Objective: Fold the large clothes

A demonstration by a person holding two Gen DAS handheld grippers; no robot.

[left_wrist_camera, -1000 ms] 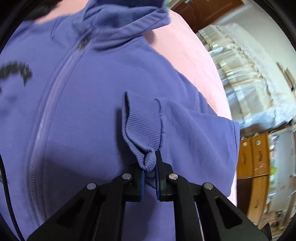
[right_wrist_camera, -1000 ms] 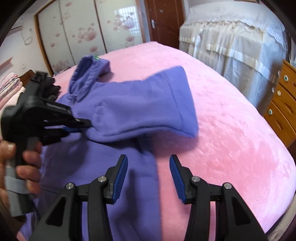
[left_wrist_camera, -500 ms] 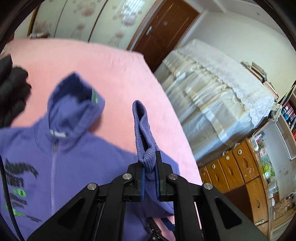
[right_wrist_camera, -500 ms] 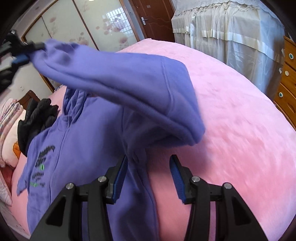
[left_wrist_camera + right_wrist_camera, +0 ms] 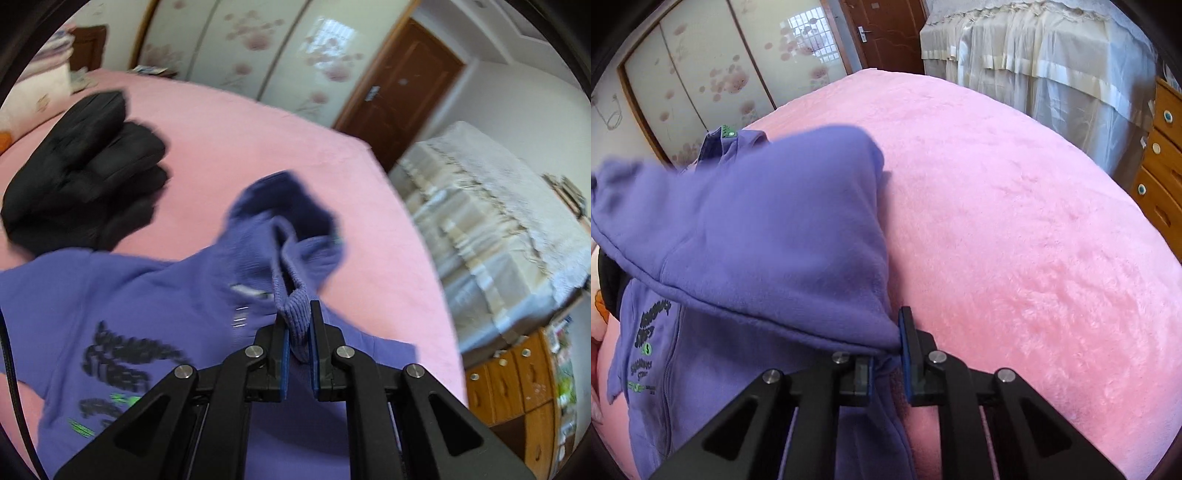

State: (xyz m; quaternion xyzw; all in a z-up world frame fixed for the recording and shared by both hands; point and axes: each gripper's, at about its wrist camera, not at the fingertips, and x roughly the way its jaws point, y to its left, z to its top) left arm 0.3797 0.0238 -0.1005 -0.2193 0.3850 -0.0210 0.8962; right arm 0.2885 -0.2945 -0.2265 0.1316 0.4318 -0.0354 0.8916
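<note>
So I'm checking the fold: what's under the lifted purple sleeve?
Under the sleeve lies the hoodie's front, zipper and printed text showing, on the pink blanket. The chest area directly beneath is covered by the sleeve, so unseen.

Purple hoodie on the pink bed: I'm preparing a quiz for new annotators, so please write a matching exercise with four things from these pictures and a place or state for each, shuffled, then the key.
Things:
1. ribbed cuff
2. black garment
3. wooden drawers
4. sleeve

Places or states:
A. bunched on the pink bed beyond the hoodie
B. pinched in the left gripper
C. lifted, draped across the hoodie's front
D. beside the bed, at the right edge of the right wrist view

Pairs: 1-B, 2-A, 3-D, 4-C
</note>
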